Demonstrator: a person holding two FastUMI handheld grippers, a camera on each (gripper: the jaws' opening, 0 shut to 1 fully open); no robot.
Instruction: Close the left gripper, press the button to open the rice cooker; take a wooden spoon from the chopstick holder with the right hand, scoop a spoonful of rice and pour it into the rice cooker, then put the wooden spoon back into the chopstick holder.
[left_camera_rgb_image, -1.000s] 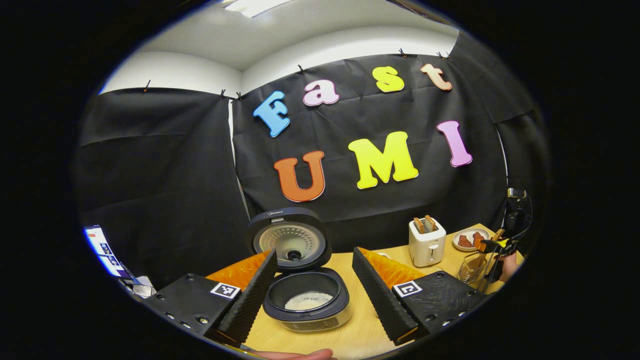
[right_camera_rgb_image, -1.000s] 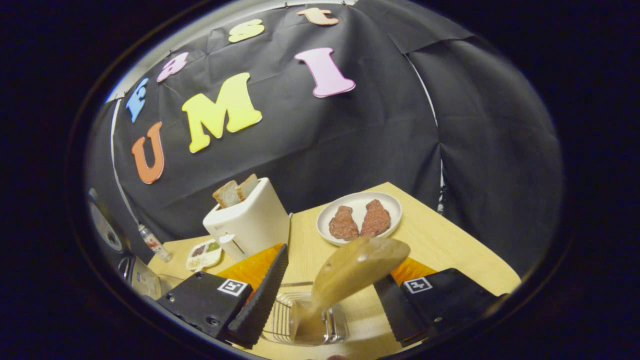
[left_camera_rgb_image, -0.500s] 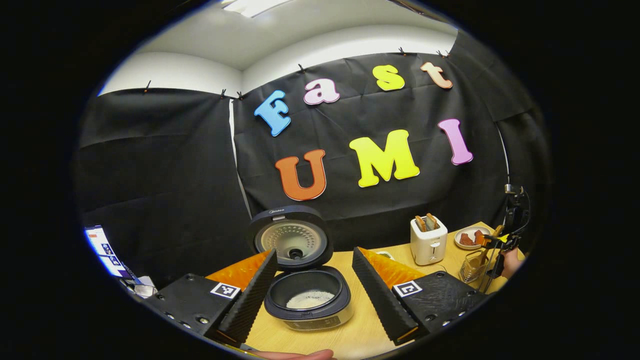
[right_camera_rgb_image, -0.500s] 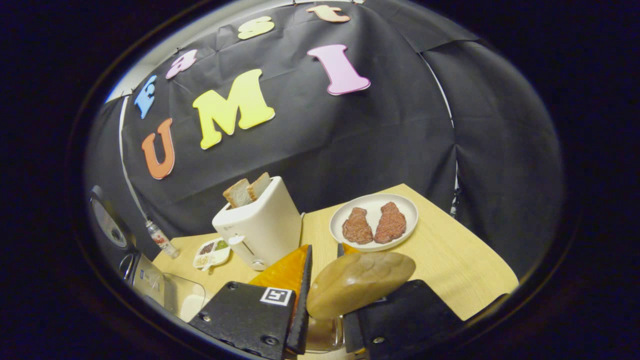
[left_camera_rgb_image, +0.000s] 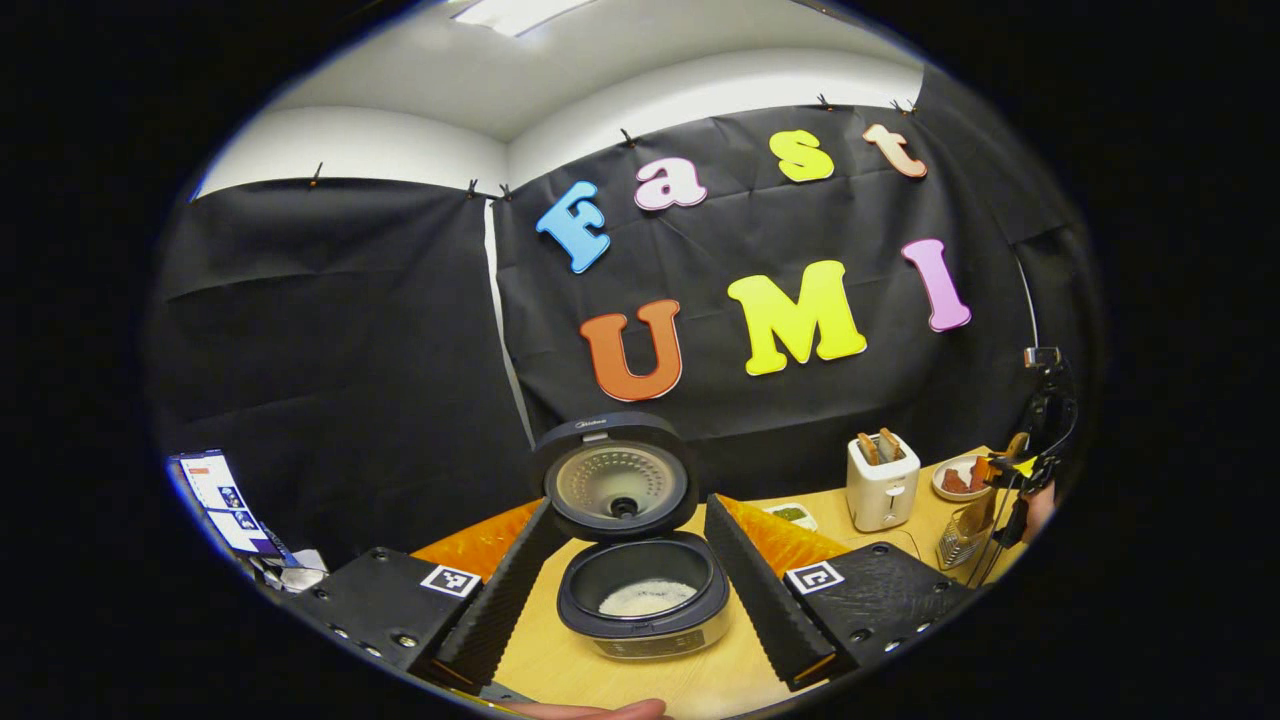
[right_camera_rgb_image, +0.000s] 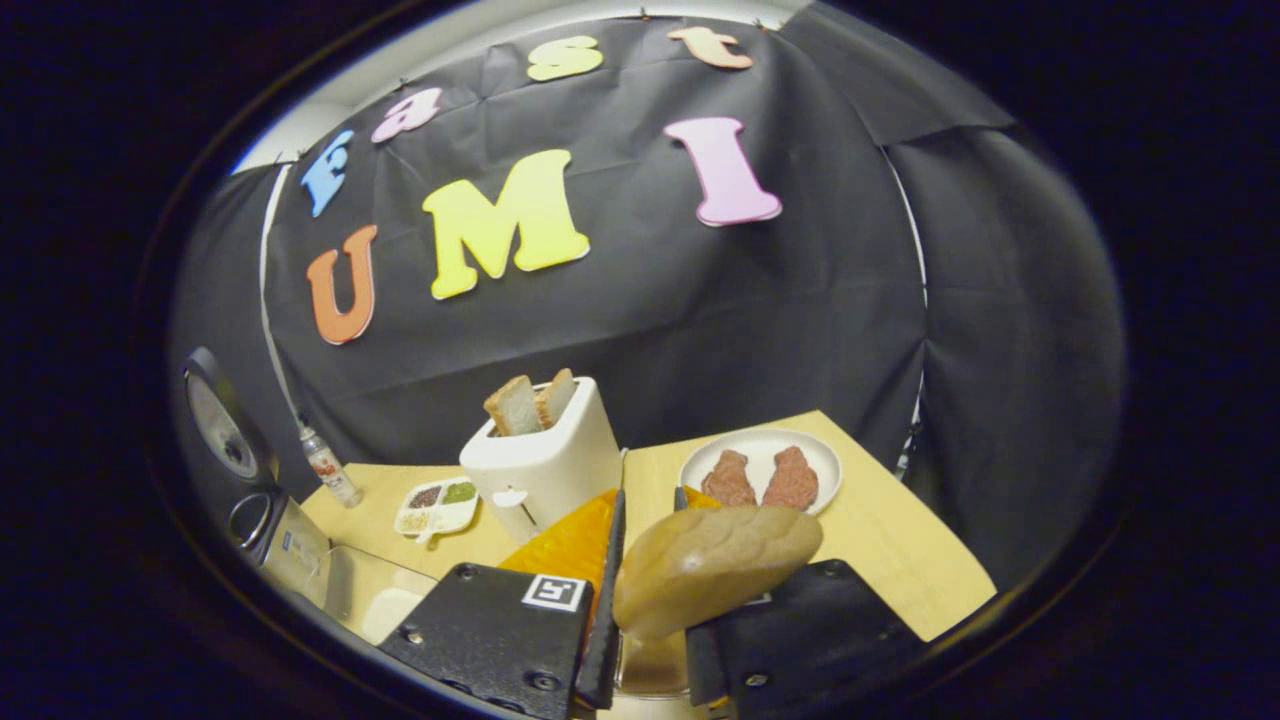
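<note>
1. In the right gripper view the right claw (right_camera_rgb_image: 645, 600) is clenched on the wooden spoon (right_camera_rgb_image: 715, 565): both fingers press the handle just below the bowl, and the bowl stands up out of the grip, tilted toward the plate (right_camera_rgb_image: 820, 455) at the bench's far right corner.
2. In the left gripper view the left claw (left_camera_rgb_image: 635, 580) is released, its fingers spread wide, holding nothing. The rice cooker (left_camera_rgb_image: 645, 600) sits on the bench (left_camera_rgb_image: 560, 665) ahead of it, framed between the two fingers and apart from both.
3. The cooker's lid (left_camera_rgb_image: 615, 480) stands upright and open; a patch of white rice (left_camera_rgb_image: 645, 598) lies in the pot's bottom.
4. The left gripper view also takes in the right claw (left_camera_rgb_image: 1010, 475) far off by the bench's right edge, above the wire holder (left_camera_rgb_image: 965, 520), with the toaster (left_camera_rgb_image: 880, 480) to its left.
5. The right gripper view gives the close detail: two bread slices (right_camera_rgb_image: 530, 400) stand in the toaster (right_camera_rgb_image: 545, 460), two brown patties (right_camera_rgb_image: 760, 480) lie on the plate, and a small divided dish (right_camera_rgb_image: 435, 505) and a little bottle (right_camera_rgb_image: 330, 470) sit toward the bench's far left. The holder's rim (right_camera_rgb_image: 650, 675) glints directly below the spoon, between the fingers.
6. At this view's left edge part of the cooker's lid (right_camera_rgb_image: 215, 425) shows, and near it a clear tub (right_camera_rgb_image: 375, 600) with something white inside.
</note>
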